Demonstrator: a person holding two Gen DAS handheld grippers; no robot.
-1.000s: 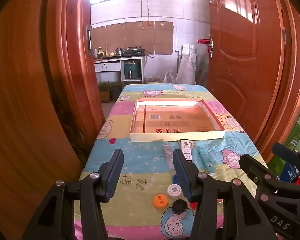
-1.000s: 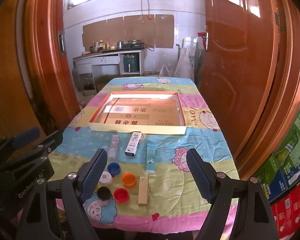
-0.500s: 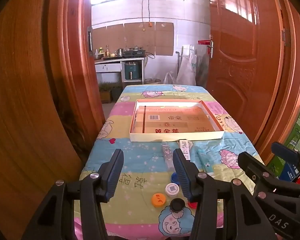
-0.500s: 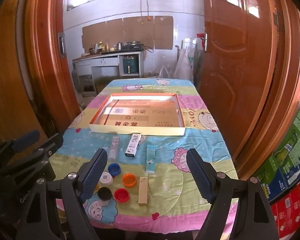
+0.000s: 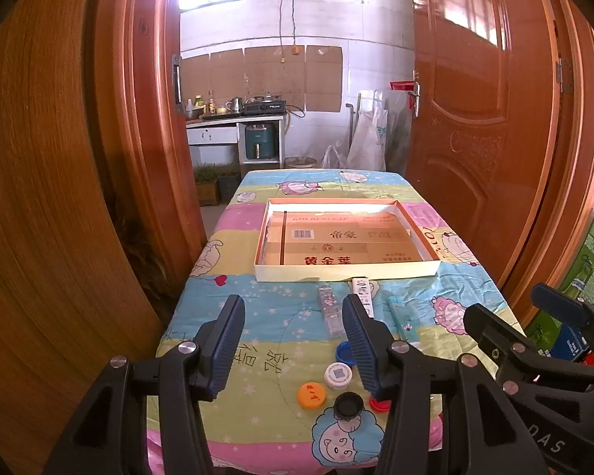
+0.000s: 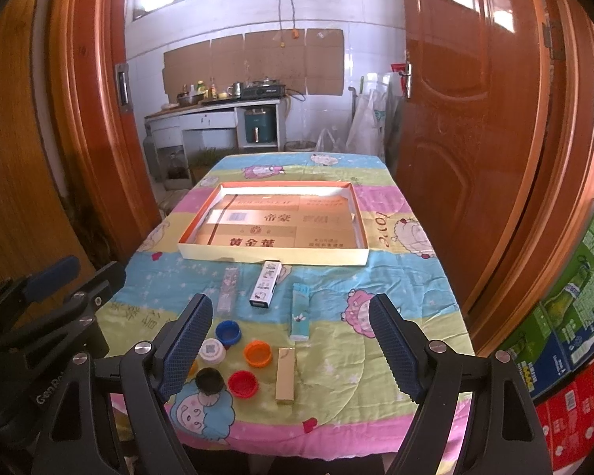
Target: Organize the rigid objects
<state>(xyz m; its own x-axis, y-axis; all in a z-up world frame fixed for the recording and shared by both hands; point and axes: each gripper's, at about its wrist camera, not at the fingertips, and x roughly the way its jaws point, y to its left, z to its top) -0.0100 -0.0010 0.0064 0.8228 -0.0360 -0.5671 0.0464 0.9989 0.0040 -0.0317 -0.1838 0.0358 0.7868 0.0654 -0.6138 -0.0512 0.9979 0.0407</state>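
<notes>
I am holding the left claw (image 5: 293, 340) and the right claw (image 6: 289, 346) above the near end of the counter (image 6: 396, 277), both spread wide and gripping nothing. Just beyond the right claw's tips, a gold box (image 6: 285, 374) is lying beside a red cap (image 6: 242, 383), an orange cap (image 6: 257, 353), a black cap (image 6: 210, 380), a white cap (image 6: 212, 350) and a blue cap (image 6: 227, 333). Farther out, three slim boxes are lying just short of the shallow tray (image 6: 273, 255), which looks empty. I am judging the work not yet begun. To start well, I am planning to drop on the gold box across its narrow width, keeping clear of the red cap beside it.
</notes>
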